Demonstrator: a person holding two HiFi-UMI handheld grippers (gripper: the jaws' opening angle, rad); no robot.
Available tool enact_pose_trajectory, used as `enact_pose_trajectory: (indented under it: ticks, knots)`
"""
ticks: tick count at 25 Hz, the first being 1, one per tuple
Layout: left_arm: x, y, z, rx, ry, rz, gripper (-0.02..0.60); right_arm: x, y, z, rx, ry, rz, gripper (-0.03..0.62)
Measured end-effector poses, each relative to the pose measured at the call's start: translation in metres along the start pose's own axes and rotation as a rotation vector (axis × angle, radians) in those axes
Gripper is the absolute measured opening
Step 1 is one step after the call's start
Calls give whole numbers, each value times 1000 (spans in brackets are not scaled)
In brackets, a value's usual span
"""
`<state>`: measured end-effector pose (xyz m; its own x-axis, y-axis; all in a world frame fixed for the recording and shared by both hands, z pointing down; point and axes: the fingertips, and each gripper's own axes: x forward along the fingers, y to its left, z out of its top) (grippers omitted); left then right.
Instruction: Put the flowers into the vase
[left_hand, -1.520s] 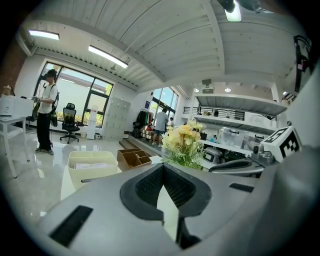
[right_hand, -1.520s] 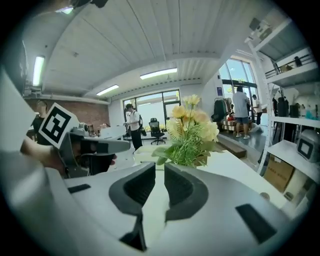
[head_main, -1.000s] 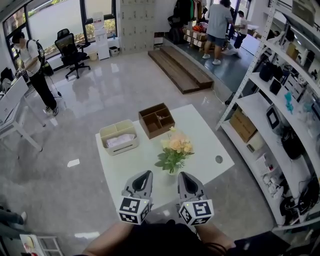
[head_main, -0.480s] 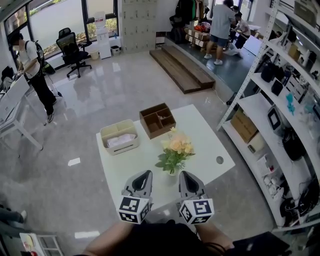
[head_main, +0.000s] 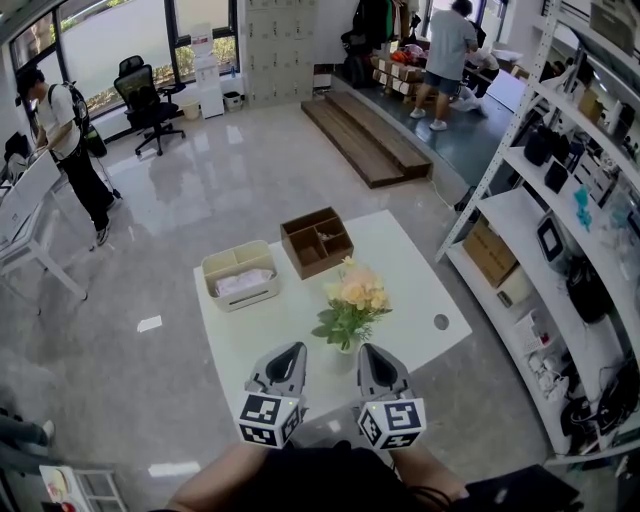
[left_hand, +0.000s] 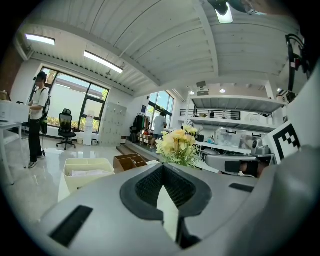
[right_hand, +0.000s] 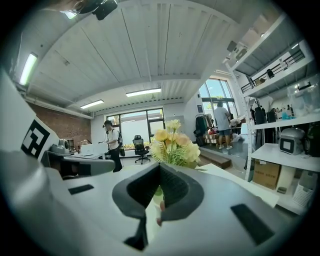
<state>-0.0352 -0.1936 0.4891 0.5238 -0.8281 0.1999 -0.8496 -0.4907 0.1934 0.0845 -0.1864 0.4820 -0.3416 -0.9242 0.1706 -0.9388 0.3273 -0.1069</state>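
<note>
A bunch of yellow and peach flowers (head_main: 352, 293) with green leaves stands upright on the white table (head_main: 420, 280). Its vase (head_main: 346, 345) is mostly hidden under the leaves. My left gripper (head_main: 290, 351) and right gripper (head_main: 369, 351) hover side by side at the table's near edge, just short of the bouquet and apart from it. Both are shut with nothing between the jaws. In the left gripper view the flowers (left_hand: 176, 144) rise right of the closed left gripper (left_hand: 163, 169). In the right gripper view the flowers (right_hand: 172, 145) stand straight beyond the shut right gripper (right_hand: 160, 170).
A cream storage bin (head_main: 240, 272) and a brown wooden divided box (head_main: 316, 240) sit on the far half of the table. Metal shelving (head_main: 560, 230) with gear lines the right side. People stand far off at the left (head_main: 70, 130) and at the back.
Both grippers and everything on the table stay as they were. Only the people in the background have shifted slightly.
</note>
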Motion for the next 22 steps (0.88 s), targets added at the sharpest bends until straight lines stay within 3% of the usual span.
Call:
enact_pose_trajectory:
  ticks: [22]
  knots:
    - [-4, 0, -4, -21, 8, -11, 3, -3, 5, -4, 6, 11, 5, 3]
